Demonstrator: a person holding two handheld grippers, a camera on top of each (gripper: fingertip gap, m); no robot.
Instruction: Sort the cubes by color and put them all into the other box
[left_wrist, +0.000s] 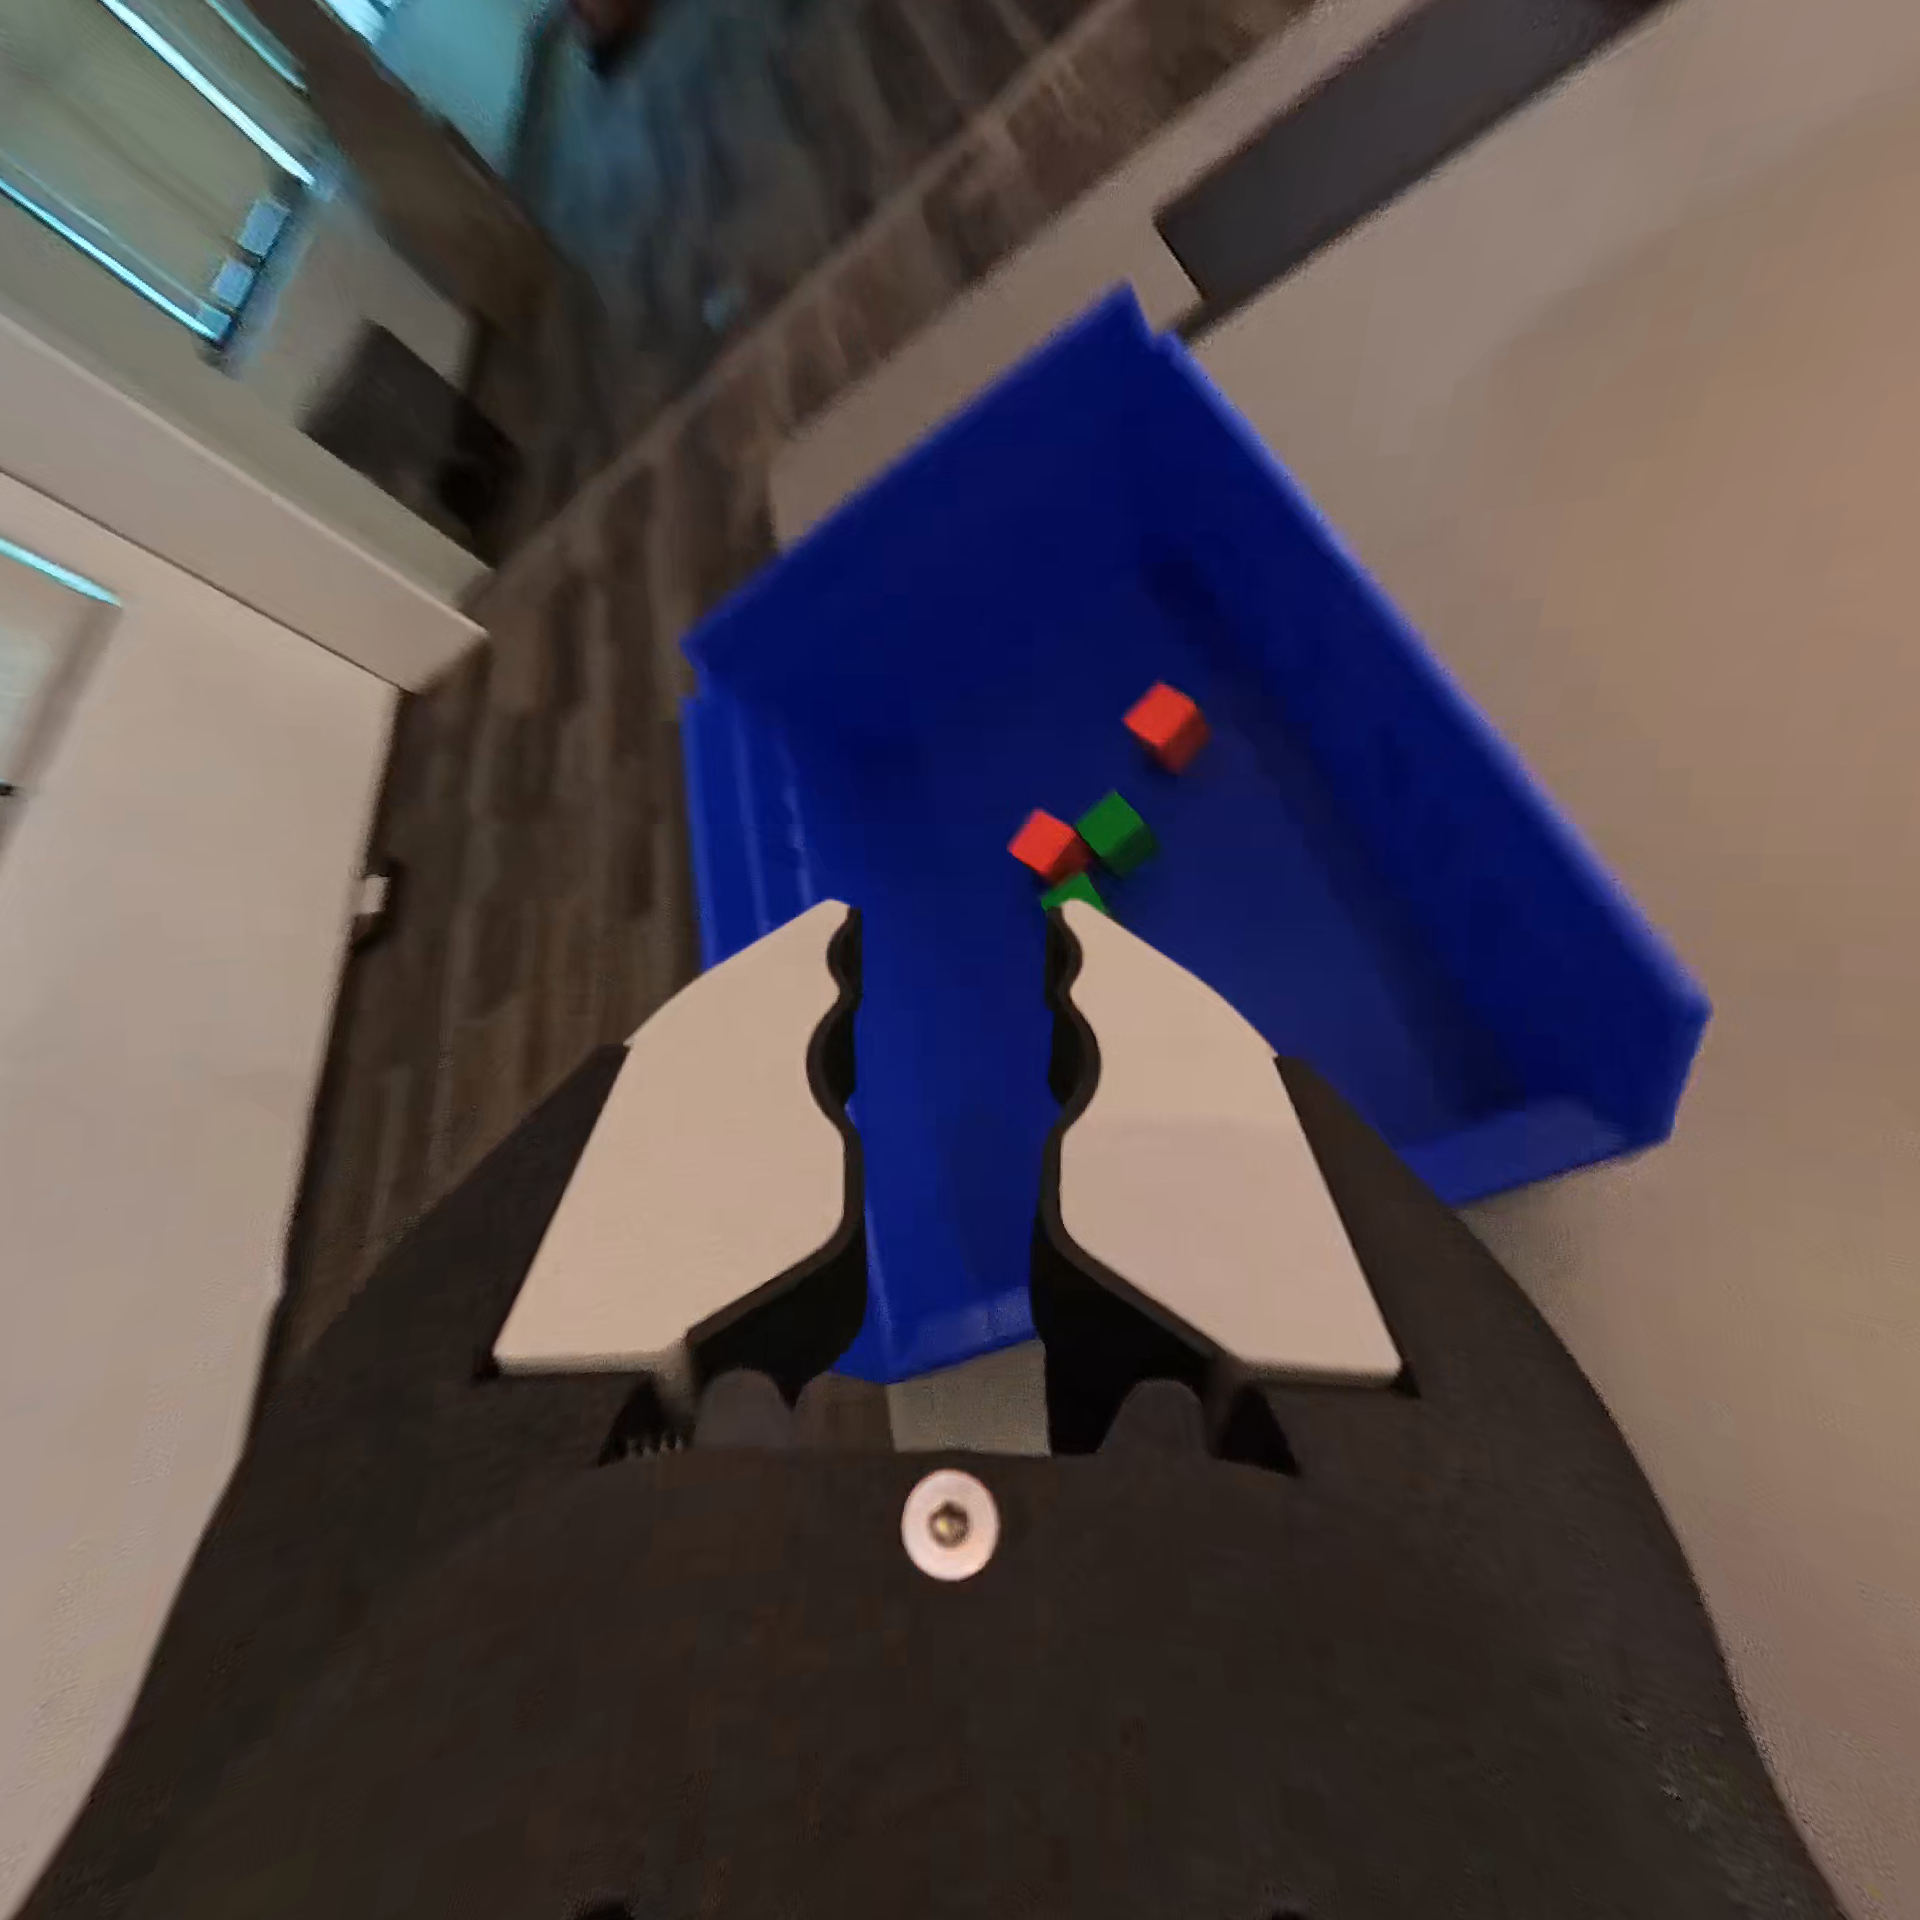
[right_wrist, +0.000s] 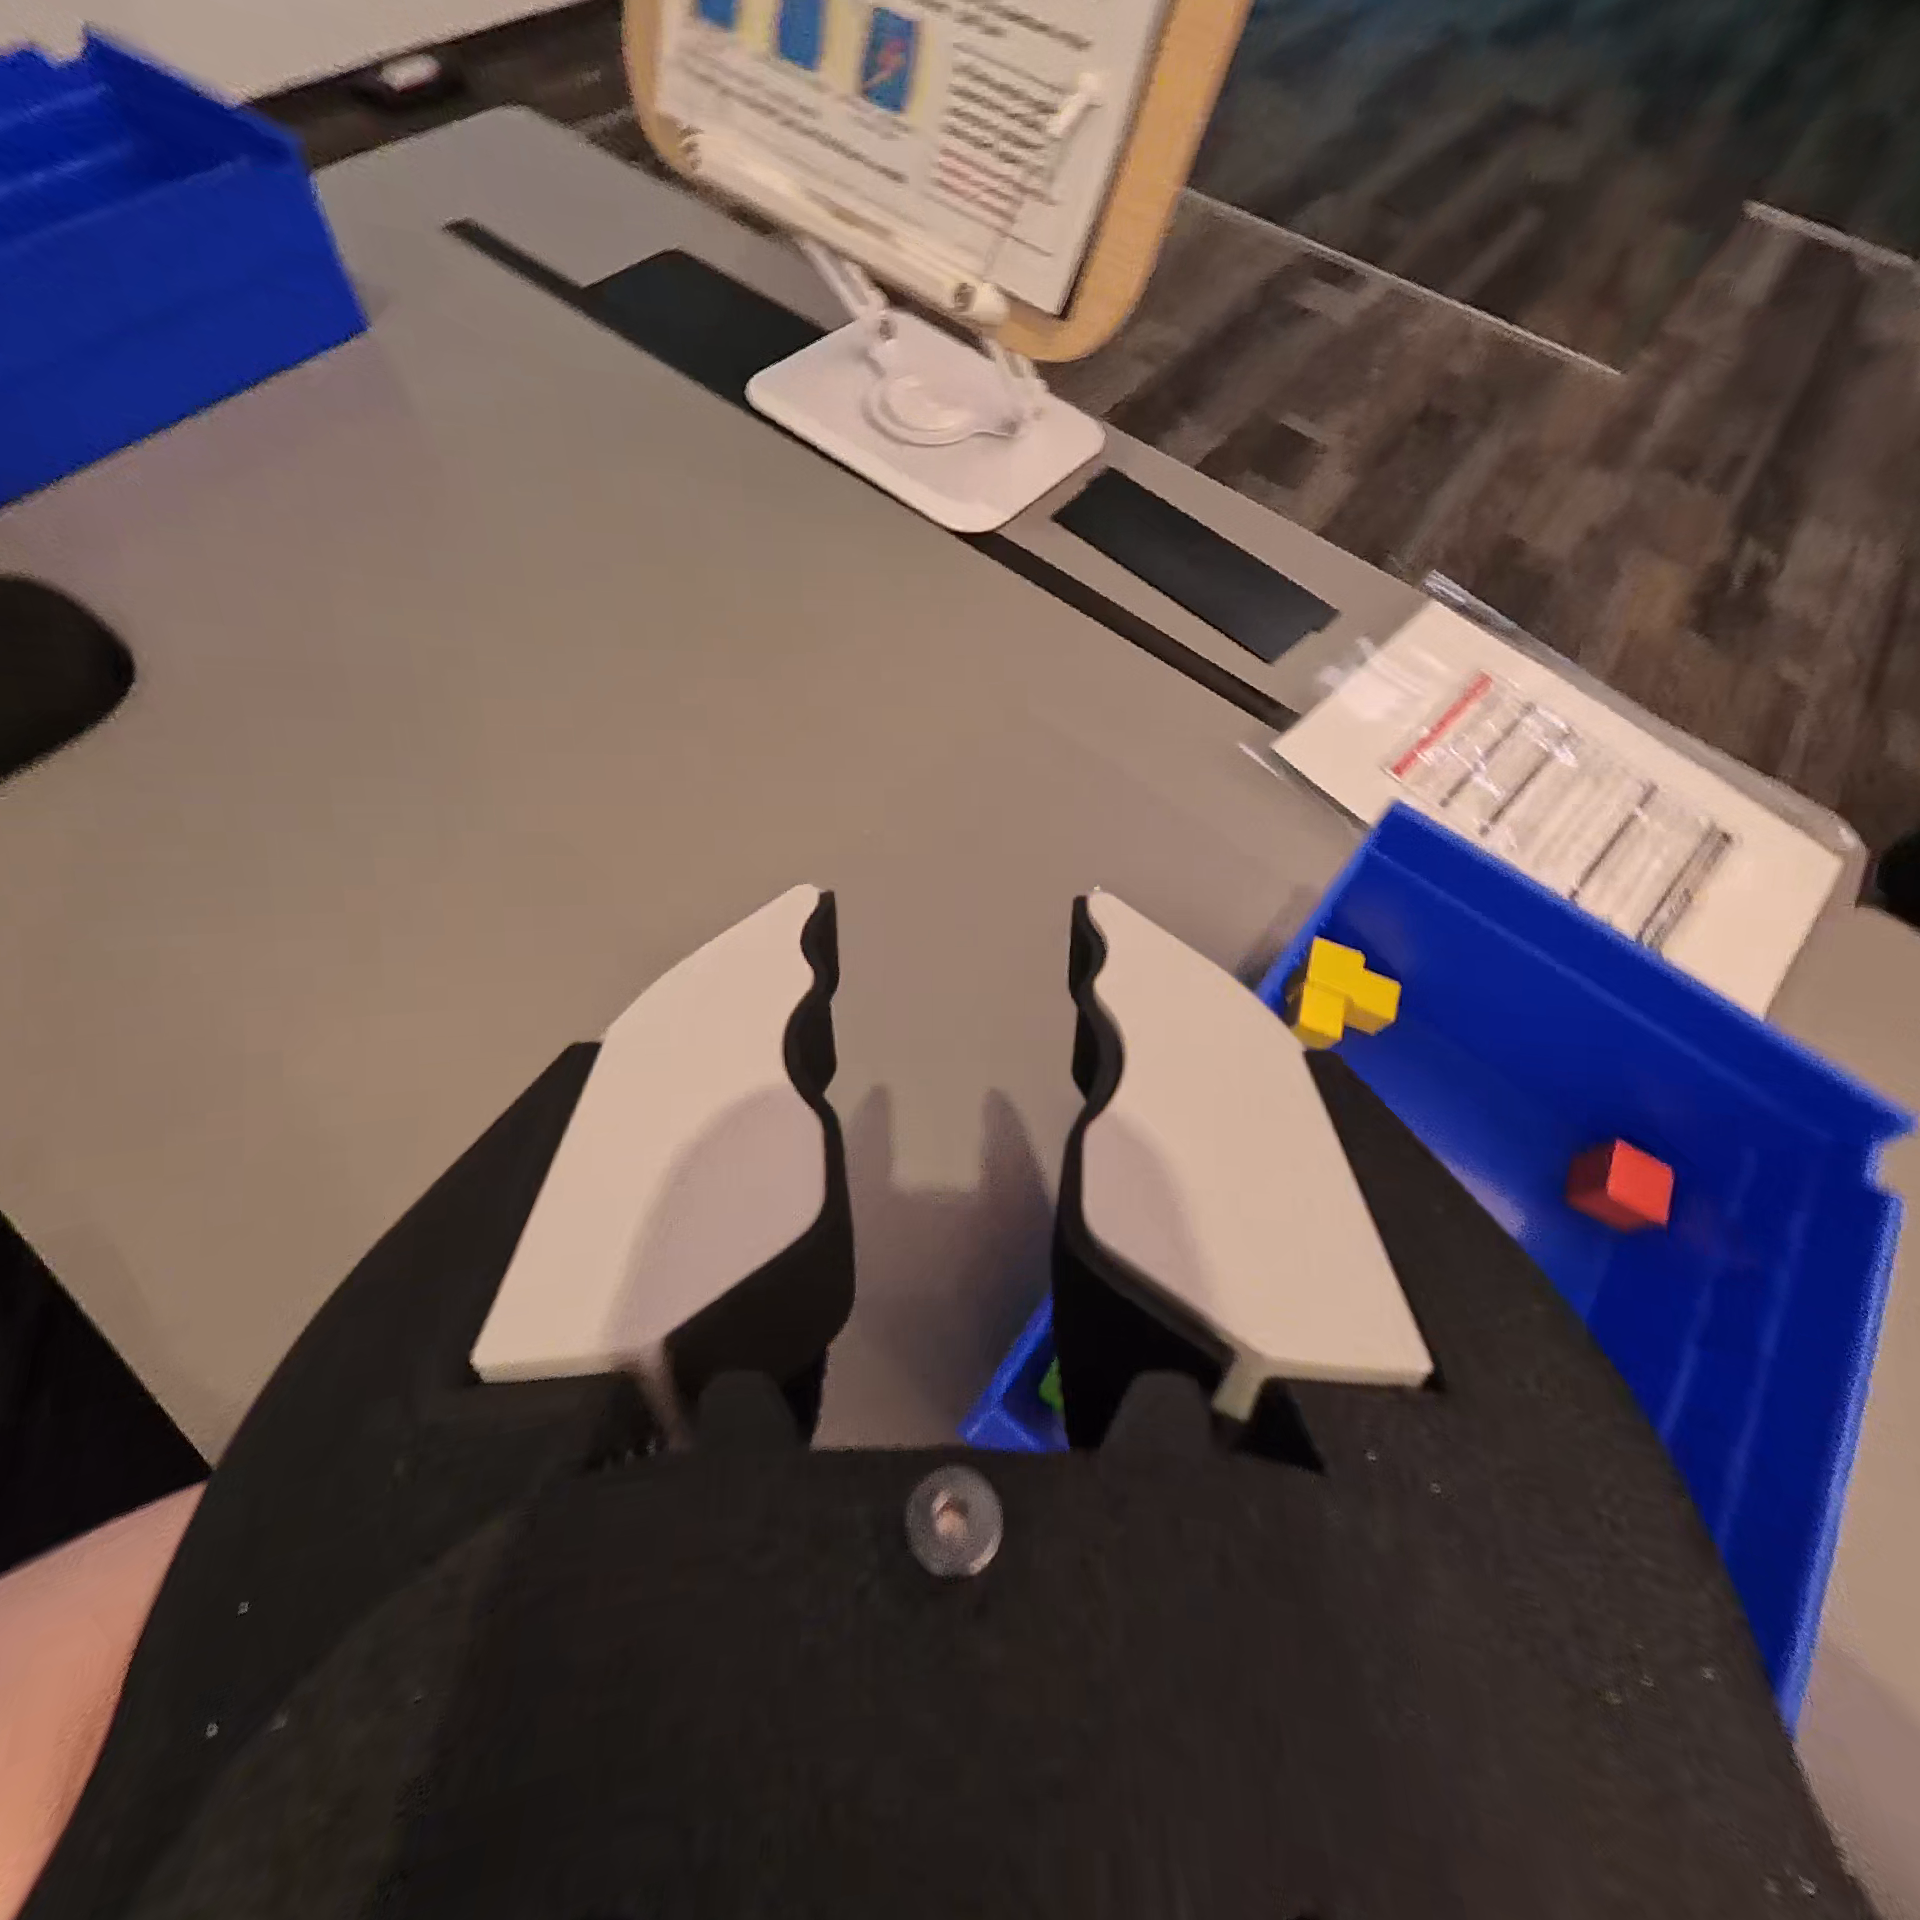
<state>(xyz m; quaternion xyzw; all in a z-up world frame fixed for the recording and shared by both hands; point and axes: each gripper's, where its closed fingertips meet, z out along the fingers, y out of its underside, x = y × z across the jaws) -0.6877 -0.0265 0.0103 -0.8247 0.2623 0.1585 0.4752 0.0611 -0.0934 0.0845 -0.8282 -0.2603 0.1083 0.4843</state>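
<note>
Jaws of both grippers gape empty: left gripper (left_wrist: 951, 914) over blue box (left_wrist: 1455, 831), right gripper (right_wrist: 951, 904) above table (right_wrist: 571, 644).

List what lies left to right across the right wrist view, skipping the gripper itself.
Blue box at far left → white stand holding a printed board → yellow cubes → red cube, the cubes both inside the second blue box at right.

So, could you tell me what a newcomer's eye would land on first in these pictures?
Probably the bright blue box under the open left gripper, with red cubes and green cubes scattered on its floor. In the right wrist view, a cluster of yellow cubes sits in a corner of another blue bin, beside the open right gripper.
</note>
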